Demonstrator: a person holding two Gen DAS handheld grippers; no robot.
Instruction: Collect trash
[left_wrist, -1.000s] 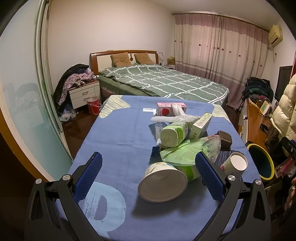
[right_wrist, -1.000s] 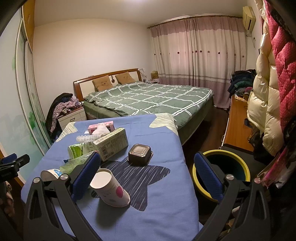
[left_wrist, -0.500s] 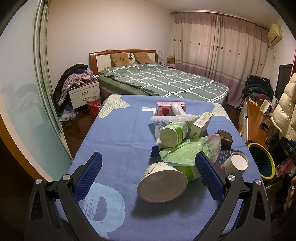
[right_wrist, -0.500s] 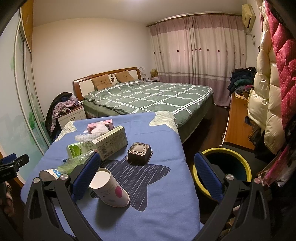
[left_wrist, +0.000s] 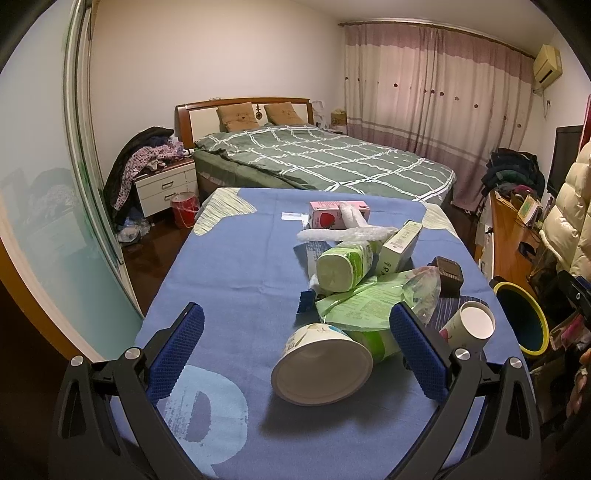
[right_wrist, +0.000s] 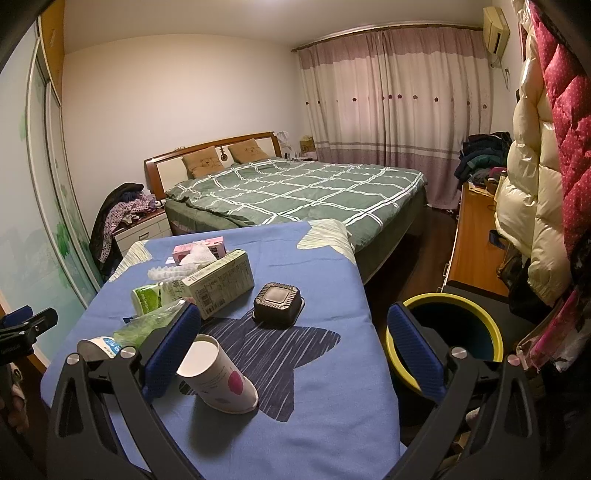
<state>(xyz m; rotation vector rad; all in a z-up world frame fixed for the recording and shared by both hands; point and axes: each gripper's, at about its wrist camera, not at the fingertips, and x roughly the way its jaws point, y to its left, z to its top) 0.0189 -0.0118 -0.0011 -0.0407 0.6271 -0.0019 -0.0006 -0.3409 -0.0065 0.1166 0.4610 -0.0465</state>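
Trash is piled on a blue tablecloth (left_wrist: 229, 266). A white tub (left_wrist: 321, 365) lies on its side between my open left gripper's (left_wrist: 295, 350) fingers, untouched. Behind it lie a green plastic bag (left_wrist: 369, 299), a green-white bottle (left_wrist: 343, 264), a pale green carton (left_wrist: 400, 245), a pink carton (left_wrist: 325, 216) and a paper cup (left_wrist: 469, 325). In the right wrist view the paper cup (right_wrist: 218, 373) lies tipped just inside the left finger of my open right gripper (right_wrist: 291, 358), with a black square box (right_wrist: 279, 304) beyond. A yellow-rimmed bin (right_wrist: 454, 328) stands on the floor to the right.
A green checked bed (left_wrist: 321, 162) stands beyond the table (right_wrist: 321, 424). A sliding glass door (left_wrist: 48, 221) runs along the left. A wooden desk (right_wrist: 476, 240), hanging padded coats (right_wrist: 539, 177) and piled clothes crowd the right side. A red bucket (left_wrist: 183, 208) sits by the nightstand (left_wrist: 166, 184).
The right wrist view has shifted slightly, with the cup and box a little nearer. The left gripper has hardly moved.
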